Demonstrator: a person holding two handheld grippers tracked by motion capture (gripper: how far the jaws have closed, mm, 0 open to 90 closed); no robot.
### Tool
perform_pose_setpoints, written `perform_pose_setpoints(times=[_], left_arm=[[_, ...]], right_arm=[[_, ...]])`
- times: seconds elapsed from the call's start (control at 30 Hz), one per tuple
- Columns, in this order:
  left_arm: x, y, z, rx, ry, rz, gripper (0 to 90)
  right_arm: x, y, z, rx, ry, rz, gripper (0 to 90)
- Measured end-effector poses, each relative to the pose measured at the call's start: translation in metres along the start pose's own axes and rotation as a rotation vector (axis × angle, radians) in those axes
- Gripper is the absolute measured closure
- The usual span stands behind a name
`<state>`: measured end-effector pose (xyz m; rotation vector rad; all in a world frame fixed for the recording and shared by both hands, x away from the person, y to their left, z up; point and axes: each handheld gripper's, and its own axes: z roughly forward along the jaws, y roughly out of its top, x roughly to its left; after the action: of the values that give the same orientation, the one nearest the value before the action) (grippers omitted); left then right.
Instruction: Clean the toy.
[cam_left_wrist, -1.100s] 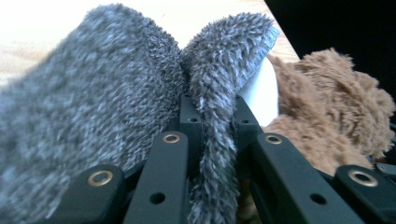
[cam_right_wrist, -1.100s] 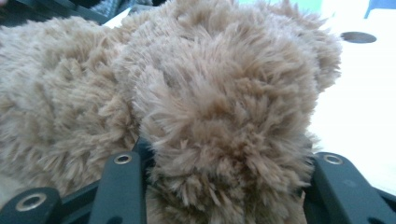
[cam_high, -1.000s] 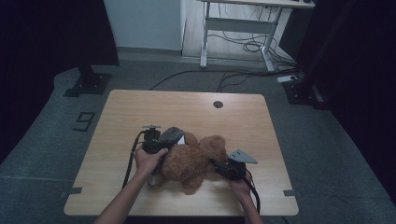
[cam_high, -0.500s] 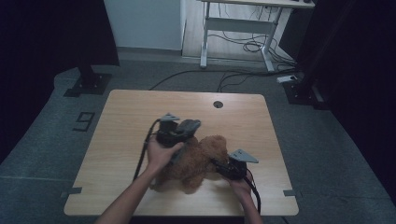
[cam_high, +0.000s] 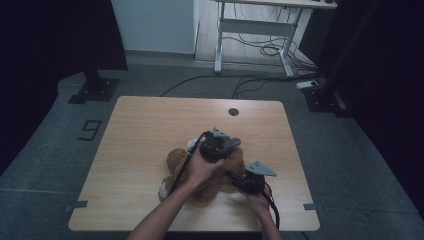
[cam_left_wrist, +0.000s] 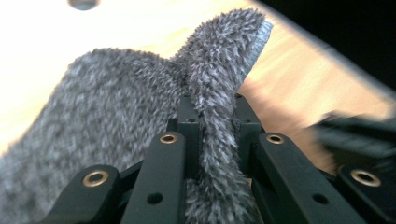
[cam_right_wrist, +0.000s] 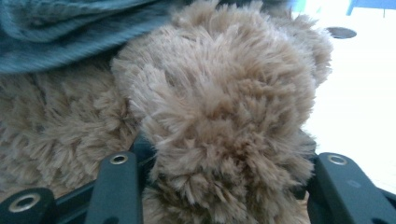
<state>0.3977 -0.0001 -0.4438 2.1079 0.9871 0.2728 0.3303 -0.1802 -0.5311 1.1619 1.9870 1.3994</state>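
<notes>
While brown teddy bear (cam_high: 210, 172) lies on tabletop (cam_high: 150, 130) near front edge, left tool (cam_high: 220, 145) hangs above bear's upper part, jaws clamped tight on fold of grey fuzzy cloth (cam_left_wrist: 205, 107). Right tool (cam_high: 239, 180) at bear's right side, jaws half-wide, gripping plush limb (cam_right_wrist: 224, 126).

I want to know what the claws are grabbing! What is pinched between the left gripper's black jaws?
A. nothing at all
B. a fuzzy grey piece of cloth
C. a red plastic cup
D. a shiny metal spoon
B: in the left gripper view, the left gripper has its black jaws closed on a fold of fuzzy grey cloth, while the right gripper grips the fluffy brown teddy bear on the pale wooden table.
</notes>
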Motion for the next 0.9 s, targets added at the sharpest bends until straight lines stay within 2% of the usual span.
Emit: perform_pose_setpoints(times=[0.03, 0.07, 0.1, 0.13, 0.2, 0.27, 0.4, 0.5, 0.63, 0.67, 0.8, 0.87, 0.9], left_arm=[[0.006, -0.004, -0.002, 0.01, 0.024, -0.007, 78.2], [0.015, -0.008, -0.002, 0.02, 0.028, -0.031, 78.2], [0.022, -0.012, -0.003, 0.028, 0.011, -0.062, 78.4], [0.033, -0.018, -0.005, 0.027, -0.029, -0.128, 78.5], [0.043, -0.025, -0.01, 0.018, -0.061, -0.168, 78.7], [0.045, -0.027, -0.017, 0.007, -0.043, -0.148, 78.7], [0.055, -0.03, -0.031, 0.003, -0.017, -0.158, 78.5], [0.066, -0.033, -0.042, 0.016, 0.034, -0.155, 78.4], [0.086, -0.051, -0.057, 0.075, 0.131, -0.135, 78.3], [0.093, -0.058, -0.059, 0.092, 0.139, -0.141, 78.3], [0.119, -0.085, -0.065, 0.106, 0.144, -0.217, 78.1], [0.13, -0.096, -0.069, 0.103, 0.125, -0.263, 78.0], [0.131, -0.098, -0.07, 0.103, 0.121, -0.272, 77.8]], right_arm=[[0.0, 0.0, 0.0, 0.0, -0.001, 0.001, 47.0], [0.0, 0.0, 0.0, 0.0, -0.002, 0.002, 47.0], [0.0, 0.0, 0.0, 0.0, -0.003, 0.003, 47.0], [0.001, 0.0, 0.0, -0.001, -0.003, 0.001, 46.9], [0.003, 0.0, 0.0, -0.002, -0.008, -0.01, 46.9], [0.006, 0.001, 0.001, 0.003, -0.022, -0.024, 46.9], [0.004, 0.0, 0.001, 0.004, -0.02, -0.019, 46.9], [0.004, 0.0, 0.001, 0.006, -0.023, -0.011, 46.8], [0.003, 0.0, 0.001, 0.003, -0.022, -0.007, 46.6], [0.002, 0.0, 0.001, 0.003, -0.023, -0.002, 46.4], [0.002, 0.0, 0.001, 0.002, -0.025, 0.003, 46.3], [0.002, 0.0, 0.001, 0.002, -0.027, 0.004, 46.3], [0.002, 0.0, 0.001, 0.001, -0.028, 0.005, 46.3]])
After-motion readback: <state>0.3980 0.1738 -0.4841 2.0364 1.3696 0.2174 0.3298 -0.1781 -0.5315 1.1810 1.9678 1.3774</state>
